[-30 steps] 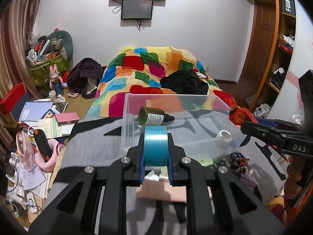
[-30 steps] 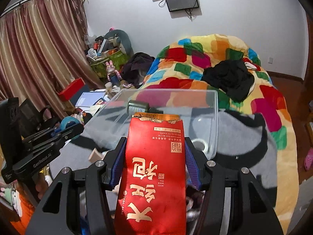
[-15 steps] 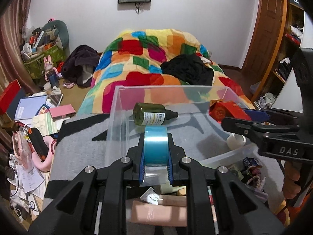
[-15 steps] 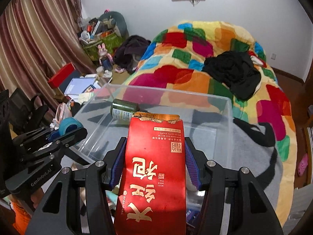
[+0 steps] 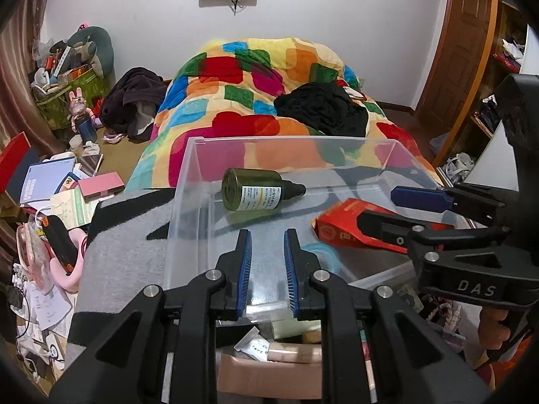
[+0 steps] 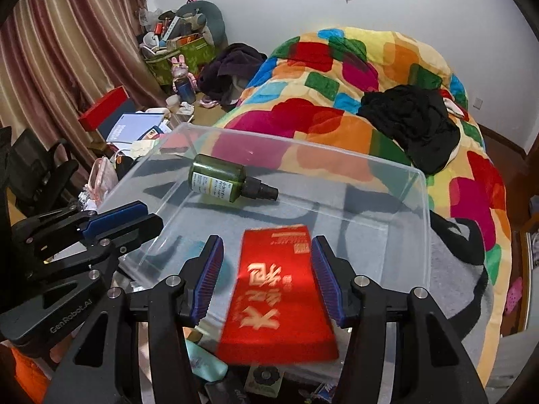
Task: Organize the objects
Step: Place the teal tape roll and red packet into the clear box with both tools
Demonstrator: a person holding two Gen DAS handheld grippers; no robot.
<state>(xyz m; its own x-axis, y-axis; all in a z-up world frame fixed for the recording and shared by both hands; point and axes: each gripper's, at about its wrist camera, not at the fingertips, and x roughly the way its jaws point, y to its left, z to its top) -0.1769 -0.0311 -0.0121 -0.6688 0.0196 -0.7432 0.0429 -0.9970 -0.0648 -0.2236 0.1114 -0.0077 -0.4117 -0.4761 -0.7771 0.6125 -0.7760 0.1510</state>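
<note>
Clear plastic storage bin (image 5: 188,181) holds a dark green spray bottle (image 5: 256,194), far, and red foil packet (image 6: 279,289), near; left gripper (image 5: 267,266) spread, nothing between; right gripper (image 6: 266,276) spread beside the packet.

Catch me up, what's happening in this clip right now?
A person is sorting clutter into a clear plastic bin on a bed, one handheld gripper per hand. Both the left gripper and right gripper are over the bin with jaws open. A red packet sits blurred between the right jaws, apparently just let go. A blue tape roll, also blurred, is in the bin by the left gripper. A green bottle lies on its side inside.
</note>
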